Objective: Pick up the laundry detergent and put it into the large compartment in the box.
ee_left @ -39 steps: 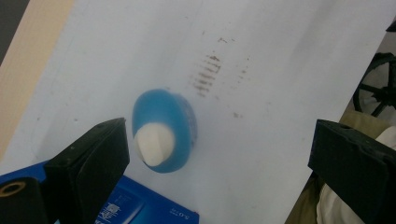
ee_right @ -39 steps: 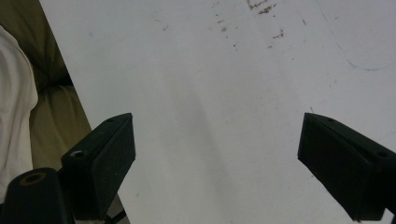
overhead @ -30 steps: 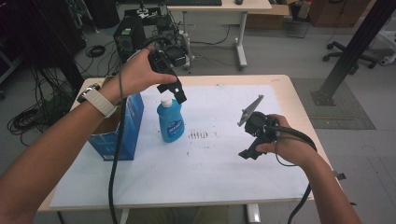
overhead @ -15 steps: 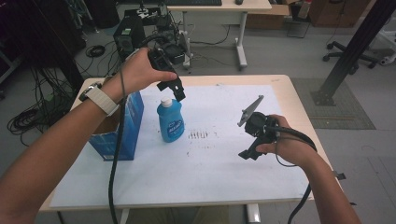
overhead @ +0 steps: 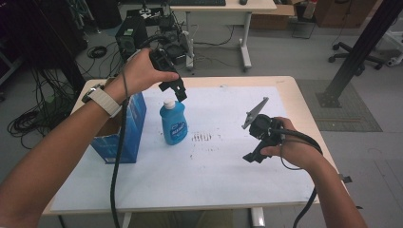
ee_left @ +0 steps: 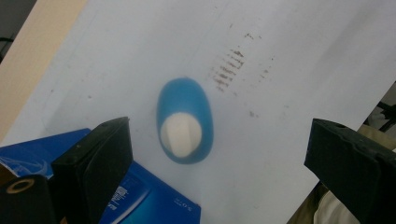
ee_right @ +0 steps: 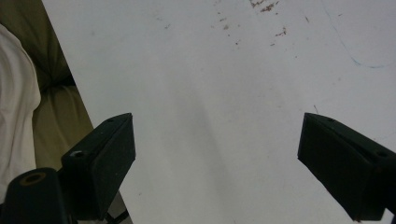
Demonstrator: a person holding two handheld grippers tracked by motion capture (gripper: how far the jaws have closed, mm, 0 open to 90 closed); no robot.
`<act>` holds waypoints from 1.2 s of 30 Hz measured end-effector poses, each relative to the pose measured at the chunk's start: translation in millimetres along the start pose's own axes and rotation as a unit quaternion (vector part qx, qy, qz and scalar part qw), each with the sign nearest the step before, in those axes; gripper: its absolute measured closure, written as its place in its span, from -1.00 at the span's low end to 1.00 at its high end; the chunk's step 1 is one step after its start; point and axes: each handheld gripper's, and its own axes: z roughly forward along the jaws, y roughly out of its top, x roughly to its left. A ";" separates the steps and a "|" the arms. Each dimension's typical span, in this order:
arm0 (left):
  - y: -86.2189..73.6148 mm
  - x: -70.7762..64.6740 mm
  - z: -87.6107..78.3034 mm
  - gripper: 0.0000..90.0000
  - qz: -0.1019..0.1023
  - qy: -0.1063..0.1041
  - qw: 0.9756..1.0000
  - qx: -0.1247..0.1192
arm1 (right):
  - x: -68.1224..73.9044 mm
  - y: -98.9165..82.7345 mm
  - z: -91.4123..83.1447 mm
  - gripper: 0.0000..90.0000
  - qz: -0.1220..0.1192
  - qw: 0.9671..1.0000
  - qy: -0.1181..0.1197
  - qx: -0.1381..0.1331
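Observation:
A blue bottle (overhead: 173,124) with a white cap stands upright on the white sheet (overhead: 223,180), left of centre. My left gripper (overhead: 179,94) hovers just above and behind the cap, open and empty. In the left gripper view the bottle (ee_left: 185,100) is seen from above, nearer the left jaw, with both jaws spread wide around it and not touching. My right gripper (overhead: 251,156) is held low over the right part of the sheet, open. In the right gripper view its jaws (ee_right: 215,121) frame bare white sheet.
A blue cardboard box (overhead: 124,128) with an open top stands just left of the bottle, under my left forearm. Brown smudges (overhead: 203,137) mark the sheet's middle. The wooden table edge (overhead: 304,102) runs past the sheet on the right.
My left gripper has lifted slightly off the bottle's cap. The bottle and my right gripper have stayed where they were.

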 end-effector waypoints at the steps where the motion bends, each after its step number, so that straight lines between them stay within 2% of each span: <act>1: -0.1 0.5 0.6 -0.83 -0.001 -0.001 1.000 -0.001 | 0.0 0.0 0.0 -0.75 0.000 1.000 0.000 0.000; 15: -2.2 5.8 10.0 -0.84 -0.012 -0.008 1.000 0.005 | -0.4 -2.0 1.3 -0.75 0.001 1.000 0.001 0.003; 24: -4.3 11.0 19.2 -0.84 -0.022 0.002 1.000 0.016 | -0.4 -1.7 3.0 -0.75 0.001 1.000 0.002 0.002; 31: -6.8 15.7 22.4 -0.84 -0.045 0.001 0.999 0.009 | -1.1 -2.3 3.3 -0.75 0.003 1.000 0.002 0.003; 36: -7.8 17.0 24.5 -0.84 -0.051 0.001 0.999 0.012 | -1.1 -2.1 3.7 -0.75 0.004 1.000 0.003 0.002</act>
